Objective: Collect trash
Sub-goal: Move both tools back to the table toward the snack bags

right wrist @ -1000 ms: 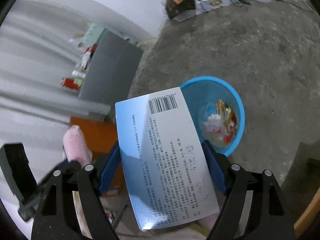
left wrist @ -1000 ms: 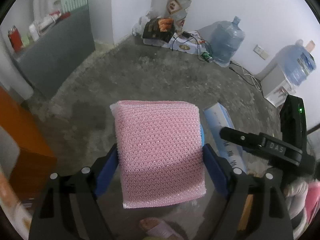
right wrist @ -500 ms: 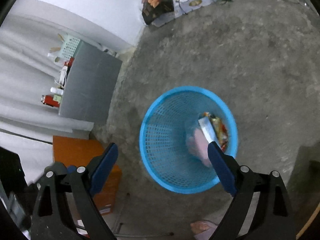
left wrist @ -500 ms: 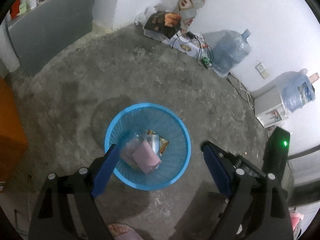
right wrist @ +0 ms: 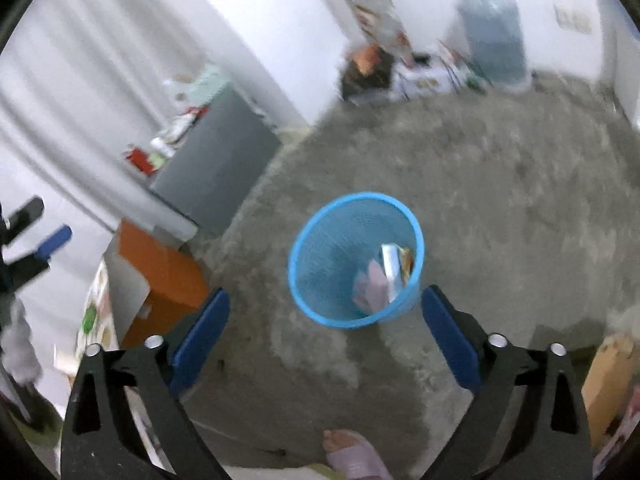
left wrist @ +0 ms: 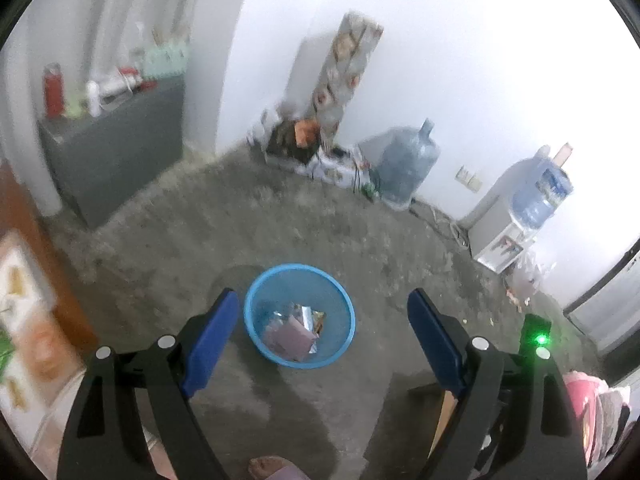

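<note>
The basket (left wrist: 299,316) stood on the floor (left wrist: 280,224) near the middle, with wrappers (left wrist: 294,330) and a box (right wrist: 390,266) lying inside it. A cabinet (left wrist: 116,156) stood far left against the wall, bottles (left wrist: 54,90) on top. A water jug (left wrist: 406,164) stood far right of centre; a dispenser (left wrist: 504,236) stood farther right.

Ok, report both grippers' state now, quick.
Left gripper: open, holding nothing, above the blue basket.
Right gripper: open, holding nothing.
</note>
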A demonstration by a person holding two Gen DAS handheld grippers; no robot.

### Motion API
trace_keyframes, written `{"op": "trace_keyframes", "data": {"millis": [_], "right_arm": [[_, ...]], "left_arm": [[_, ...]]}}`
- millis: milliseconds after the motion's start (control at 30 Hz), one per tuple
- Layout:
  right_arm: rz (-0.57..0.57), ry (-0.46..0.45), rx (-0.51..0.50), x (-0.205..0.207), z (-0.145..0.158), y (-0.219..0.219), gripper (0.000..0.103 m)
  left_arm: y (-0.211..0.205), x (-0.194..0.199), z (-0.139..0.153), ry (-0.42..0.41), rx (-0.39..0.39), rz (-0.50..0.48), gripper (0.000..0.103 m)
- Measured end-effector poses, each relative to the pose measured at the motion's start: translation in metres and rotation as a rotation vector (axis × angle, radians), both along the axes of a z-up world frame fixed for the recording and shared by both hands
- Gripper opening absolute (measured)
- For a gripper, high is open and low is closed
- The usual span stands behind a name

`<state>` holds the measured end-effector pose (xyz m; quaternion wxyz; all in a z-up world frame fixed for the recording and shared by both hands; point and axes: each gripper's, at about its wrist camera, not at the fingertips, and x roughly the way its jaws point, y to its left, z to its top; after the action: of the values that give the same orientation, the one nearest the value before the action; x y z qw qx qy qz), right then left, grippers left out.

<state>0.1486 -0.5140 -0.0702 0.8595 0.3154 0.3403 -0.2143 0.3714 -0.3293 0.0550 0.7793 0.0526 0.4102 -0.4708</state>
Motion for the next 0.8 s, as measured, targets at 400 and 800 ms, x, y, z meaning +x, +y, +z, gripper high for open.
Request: {"op": "trace_keyframes", "data": {"millis": [400, 800], "right_arm": [[0.265, -0.185, -0.211, -0.033, 0.086, 0.103, 0.095], [0.585, -0.285, -0.092, -0.065, 0.109, 0.2, 0.095]], "left_arm": [[0.206, -0.137, 0.115, -0.179, -0.133, 0.181, 0.087], [0.401, -0.318, 0.135, -0.43, -0.173, 0.639, 0.087]]}}
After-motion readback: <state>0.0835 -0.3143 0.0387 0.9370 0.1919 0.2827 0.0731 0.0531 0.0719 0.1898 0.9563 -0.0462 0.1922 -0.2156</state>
